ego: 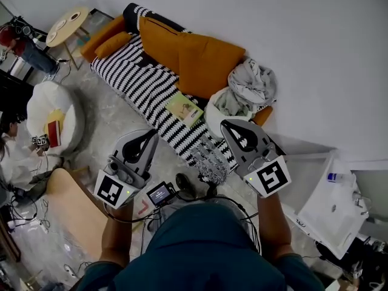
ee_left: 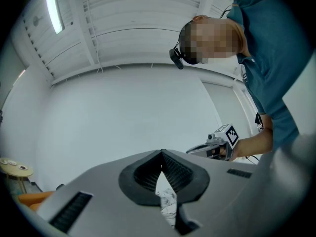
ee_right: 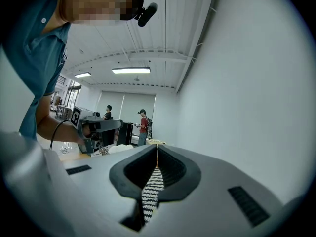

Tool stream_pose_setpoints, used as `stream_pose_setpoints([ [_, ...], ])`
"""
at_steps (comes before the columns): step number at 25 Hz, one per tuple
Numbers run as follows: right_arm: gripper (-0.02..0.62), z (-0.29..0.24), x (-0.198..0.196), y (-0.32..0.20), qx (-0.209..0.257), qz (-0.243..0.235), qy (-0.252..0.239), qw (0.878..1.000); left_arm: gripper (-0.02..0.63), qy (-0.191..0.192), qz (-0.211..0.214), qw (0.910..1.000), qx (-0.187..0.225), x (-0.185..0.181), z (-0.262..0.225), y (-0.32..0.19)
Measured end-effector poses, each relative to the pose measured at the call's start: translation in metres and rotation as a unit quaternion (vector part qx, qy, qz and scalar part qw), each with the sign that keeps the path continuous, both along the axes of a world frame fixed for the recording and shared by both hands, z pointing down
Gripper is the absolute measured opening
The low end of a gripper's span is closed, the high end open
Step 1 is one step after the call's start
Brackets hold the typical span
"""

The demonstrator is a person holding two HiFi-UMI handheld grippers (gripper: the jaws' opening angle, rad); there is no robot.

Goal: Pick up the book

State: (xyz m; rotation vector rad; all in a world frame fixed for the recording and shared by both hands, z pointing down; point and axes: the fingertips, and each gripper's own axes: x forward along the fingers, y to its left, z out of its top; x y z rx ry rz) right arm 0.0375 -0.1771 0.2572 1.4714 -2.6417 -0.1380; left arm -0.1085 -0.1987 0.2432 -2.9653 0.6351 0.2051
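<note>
The book (ego: 184,109), thin with a pale green cover, lies flat on the black-and-white striped sofa (ego: 142,86), near its front edge. My left gripper (ego: 150,137) hangs short of the sofa, below and left of the book, jaws shut with nothing in them. My right gripper (ego: 226,126) hangs to the book's right, over the sofa's near end, also shut and empty. In the left gripper view the jaws (ee_left: 161,154) meet at their tips, and the right gripper (ee_left: 220,141) shows beyond. The right gripper view shows its jaws (ee_right: 157,150) closed over striped fabric.
Orange cushions (ego: 197,59) and a heap of grey clothes (ego: 248,86) lie behind the book against the white wall. A white beanbag (ego: 51,114) and a round wooden table (ego: 65,24) stand at left, near people. A white unit (ego: 330,202) stands at right.
</note>
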Motion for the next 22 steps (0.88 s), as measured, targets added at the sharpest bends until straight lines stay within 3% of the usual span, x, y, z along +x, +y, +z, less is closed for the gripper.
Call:
stream_pose_setpoints([
  [10, 0.014, 0.035, -0.004, -0.060, -0.026, -0.009, 0.015, 1.000, 0.003, -0.005, 0.005, 0.9996, -0.028, 0.007, 0.026, -0.052],
  [15, 0.014, 0.048, 0.018, -0.080, -0.044, -0.025, -0.009, 0.999, 0.003, -0.020, -0.009, 0.9990, -0.039, 0.039, 0.040, -0.069],
  [22, 0.015, 0.064, 0.062, -0.106, -0.051, -0.059, -0.024, 0.997, 0.003, -0.011, -0.042, 0.9967, -0.068, 0.093, 0.059, -0.098],
])
